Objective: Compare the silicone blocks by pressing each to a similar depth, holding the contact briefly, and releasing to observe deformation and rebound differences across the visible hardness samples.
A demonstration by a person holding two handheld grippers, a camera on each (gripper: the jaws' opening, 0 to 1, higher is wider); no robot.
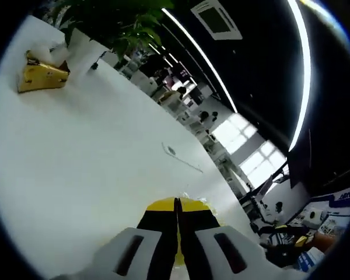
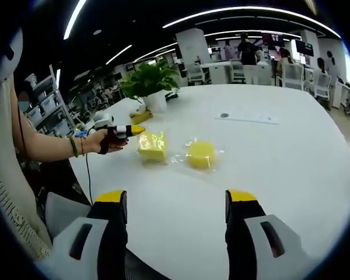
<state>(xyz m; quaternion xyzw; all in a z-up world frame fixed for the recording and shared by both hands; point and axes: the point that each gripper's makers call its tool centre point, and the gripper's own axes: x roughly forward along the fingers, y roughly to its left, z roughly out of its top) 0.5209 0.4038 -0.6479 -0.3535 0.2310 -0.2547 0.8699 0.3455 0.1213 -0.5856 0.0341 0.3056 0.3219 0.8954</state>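
White tabletop [image 2: 280,175] in an open-plan office with curved ceiling light strips carries two yellow silicone samples, each in clear wrapping. Seen from the right gripper view, a square yellow block [image 2: 152,146] lies ahead of and slightly beyond the left fingertip of the right gripper [image 2: 178,198], and a round yellow block [image 2: 201,154] lies just beside it, ahead of the gap between the fingers. The right gripper's yellow-tipped black fingers [image 2: 112,201] stand wide apart, well short of both blocks, holding nothing. A person's hand [image 2: 99,142] holds the left gripper [image 2: 137,130], its yellow tips together and touching or nearly touching the square block's near edge; contact cannot be confirmed. From the left gripper view, the left gripper's fingers [image 1: 157,233] are pressed together, with a yellow surface directly beyond the tips. A potted plant [image 2: 149,81] in a white pot and a yellow tissue box [image 1: 41,76] stand far beyond the fingers. No legible writing appears on the blocks.
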